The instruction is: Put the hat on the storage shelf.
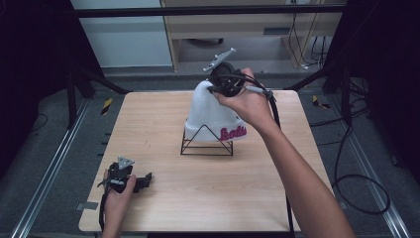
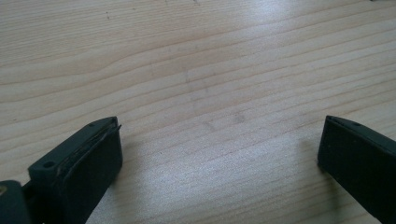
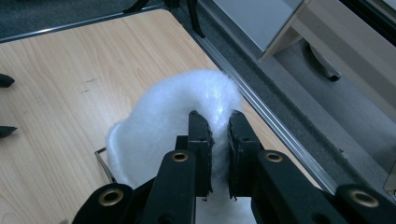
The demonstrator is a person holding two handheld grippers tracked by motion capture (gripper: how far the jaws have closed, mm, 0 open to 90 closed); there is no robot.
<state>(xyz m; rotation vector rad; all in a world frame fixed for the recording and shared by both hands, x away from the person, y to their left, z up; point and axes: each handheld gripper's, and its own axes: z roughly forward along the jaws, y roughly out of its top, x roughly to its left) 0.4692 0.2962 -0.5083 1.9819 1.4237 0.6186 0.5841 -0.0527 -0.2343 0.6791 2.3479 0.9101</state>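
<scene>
A white fluffy beanie (image 1: pixel 210 116) with pink lettering sits over a black wire stand (image 1: pixel 206 144) at the middle of the wooden table (image 1: pixel 163 198). My right gripper (image 1: pixel 218 85) is at the beanie's top, shut on a pinch of its fabric. In the right gripper view the white beanie (image 3: pixel 163 121) bulges up between the two black fingers (image 3: pixel 200 135), which squeeze a thin fold. My left gripper (image 1: pixel 146 181) rests on the table near the front left corner, held by a hand. Its jaws stand wide apart in the left gripper view (image 2: pixel 219 154), with only bare wood between them.
Metal rails (image 1: pixel 54 163) run along both sides of the table. Cables (image 1: pixel 356 183) lie on the floor to the right. A pale cabinet and a desk (image 1: pixel 237 25) stand behind the table's far edge.
</scene>
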